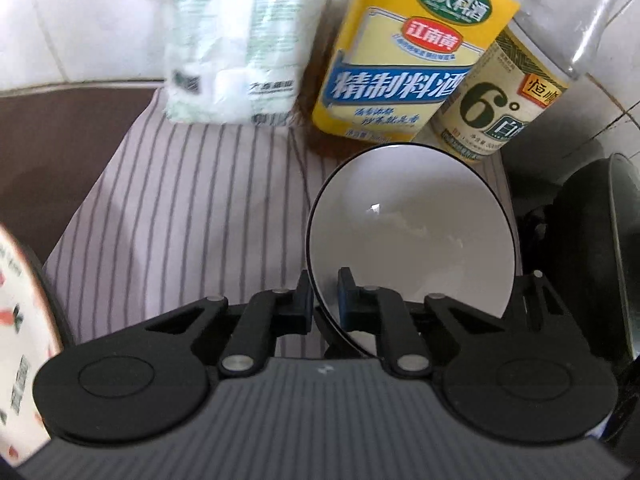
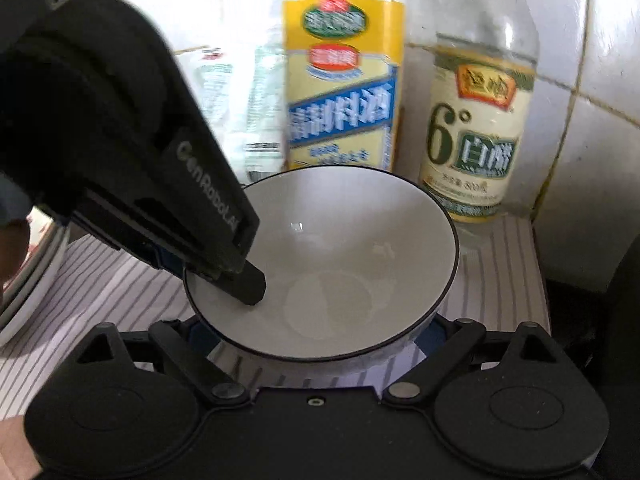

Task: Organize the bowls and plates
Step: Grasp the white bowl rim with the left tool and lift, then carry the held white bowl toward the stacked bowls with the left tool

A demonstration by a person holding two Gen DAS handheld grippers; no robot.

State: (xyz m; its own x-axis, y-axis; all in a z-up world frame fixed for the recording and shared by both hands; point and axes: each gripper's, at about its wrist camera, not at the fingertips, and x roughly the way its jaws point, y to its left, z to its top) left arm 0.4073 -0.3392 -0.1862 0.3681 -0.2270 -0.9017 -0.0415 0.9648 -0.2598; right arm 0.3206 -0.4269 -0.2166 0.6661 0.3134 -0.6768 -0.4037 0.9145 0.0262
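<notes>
A white bowl with a dark rim point(image 1: 412, 224) stands tilted over the striped cloth point(image 1: 180, 220). My left gripper point(image 1: 325, 284) is shut on the bowl's near rim, one finger inside the bowl and one outside. In the right wrist view the same bowl point(image 2: 340, 248) fills the middle, and the left gripper point(image 2: 240, 280) comes in from the upper left and pinches the rim. My right gripper point(image 2: 314, 332) has its jaws wide around the bowl's body, with the blue pads against the outer wall on both sides. A patterned plate point(image 1: 20, 320) lies at the left edge.
Against the tiled wall stand a yellow-labelled cooking wine bottle point(image 1: 400, 60), a vinegar bottle point(image 1: 504, 100) and a white bag point(image 1: 232, 40). A dark pan point(image 1: 600, 240) sits close on the right. The plate's edge point(image 2: 36, 272) shows left of the bowl.
</notes>
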